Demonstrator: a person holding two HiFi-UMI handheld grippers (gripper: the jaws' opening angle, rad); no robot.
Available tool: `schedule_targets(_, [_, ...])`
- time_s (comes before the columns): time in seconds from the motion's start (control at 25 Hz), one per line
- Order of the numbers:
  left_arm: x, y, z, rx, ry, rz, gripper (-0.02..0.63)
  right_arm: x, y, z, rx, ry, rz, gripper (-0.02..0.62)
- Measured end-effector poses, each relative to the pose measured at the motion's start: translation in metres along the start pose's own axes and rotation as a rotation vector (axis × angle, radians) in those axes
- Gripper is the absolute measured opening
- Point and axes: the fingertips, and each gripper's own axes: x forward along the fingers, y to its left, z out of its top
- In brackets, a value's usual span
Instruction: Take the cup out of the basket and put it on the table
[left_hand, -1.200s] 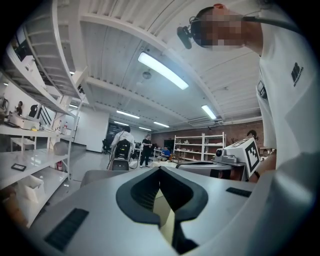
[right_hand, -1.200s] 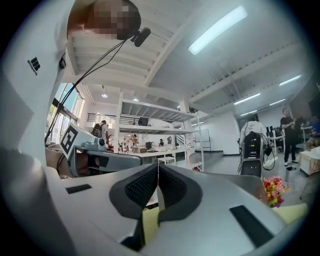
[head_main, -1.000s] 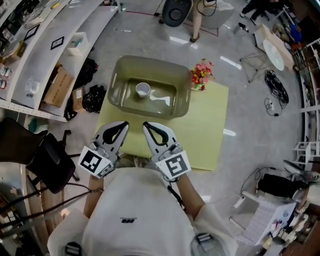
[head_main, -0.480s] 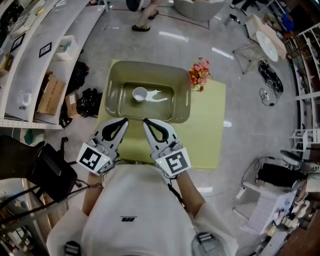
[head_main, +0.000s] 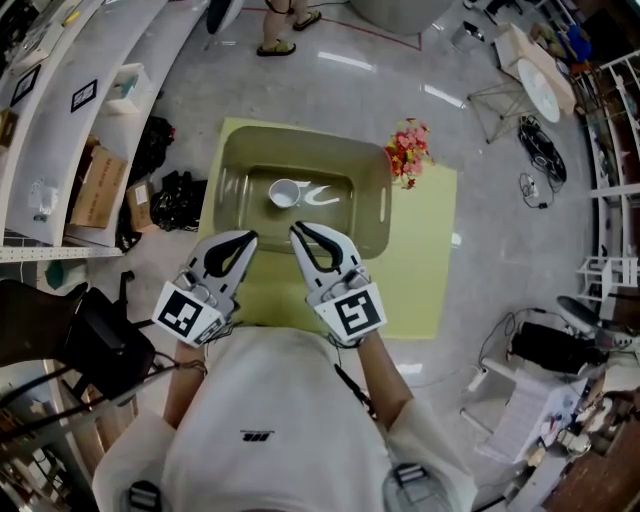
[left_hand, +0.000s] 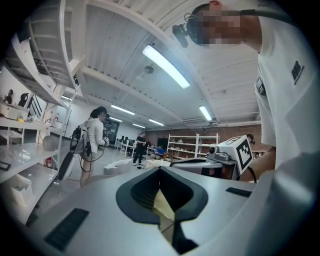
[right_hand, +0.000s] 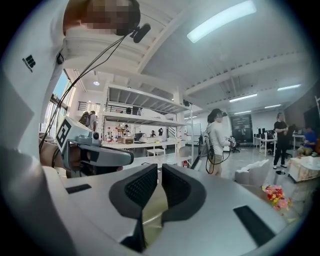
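Observation:
A white cup (head_main: 283, 192) stands upright inside the olive see-through basket (head_main: 372, 214), left of its middle. The basket sits at the far end of the yellow table (head_main: 415, 275). My left gripper (head_main: 251, 237) and right gripper (head_main: 295, 229) hover side by side just short of the basket's near wall, both pointing at it, both shut and holding nothing. In the left gripper view the jaws (left_hand: 160, 171) meet at the tip. In the right gripper view the jaws (right_hand: 160, 168) stand nearly together with nothing between them. Neither gripper view shows the cup.
A bunch of pink and red flowers (head_main: 409, 150) stands at the basket's right far corner, also seen as flowers (right_hand: 277, 195) in the right gripper view. White shelves (head_main: 60, 110) with boxes run along the left. A black chair (head_main: 95, 335) stands by my left side. People stand in the room beyond.
Both grippers have crept a little forward toward the basket's near wall and stay shut. The head view has shifted slightly; a person at the top has walked left.

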Motion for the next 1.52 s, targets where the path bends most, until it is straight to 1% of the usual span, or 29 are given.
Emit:
schedule_targets(0.12, [0.003,0.007,-0.001,-0.007,-0.002,0.001,0.012,0.011,-0.010,-0.007,-0.029,0.050,0.007,0.011])
schedule_targets(0.32, [0.007,0.013,-0.005,-0.016,0.002,0.000,0.012,0.027,-0.018,-0.030,-0.086,0.159,0.045,0.012])
schedule_targets(0.48, [0.010,0.016,-0.005,-0.021,0.003,0.000,0.012,0.040,-0.022,-0.048,-0.117,0.221,0.071,0.034])
schedule_targets(0.6, [0.012,0.018,-0.007,-0.025,0.006,-0.001,0.012,0.050,-0.018,-0.061,-0.113,0.276,0.120,0.067])
schedule_targets(0.72, [0.013,0.020,-0.010,-0.027,0.014,0.000,0.011,0.061,-0.015,-0.063,-0.094,0.308,0.182,0.129])
schedule_targets(0.8, [0.014,0.021,-0.010,-0.022,0.012,0.000,0.012,0.067,-0.018,-0.063,-0.141,0.324,0.200,0.155])
schedule_targets(0.92, [0.016,0.022,-0.010,-0.020,0.006,-0.001,0.012,0.075,-0.025,-0.069,-0.251,0.358,0.214,0.172])
schedule_targets(1.0, [0.016,0.023,-0.011,-0.023,0.007,0.002,0.011,0.081,-0.030,-0.076,-0.274,0.381,0.241,0.187])
schedule_targets(1.2, [0.017,0.028,-0.012,-0.035,0.003,0.007,0.012,0.097,-0.044,-0.112,-0.319,0.475,0.304,0.241])
schedule_targets(1.4, [0.019,0.030,-0.014,-0.041,0.008,0.011,0.012,0.110,-0.052,-0.160,-0.379,0.604,0.388,0.291])
schedule_targets(1.52, [0.021,0.033,-0.010,-0.052,-0.007,0.015,0.012,0.116,-0.052,-0.181,-0.400,0.656,0.432,0.311])
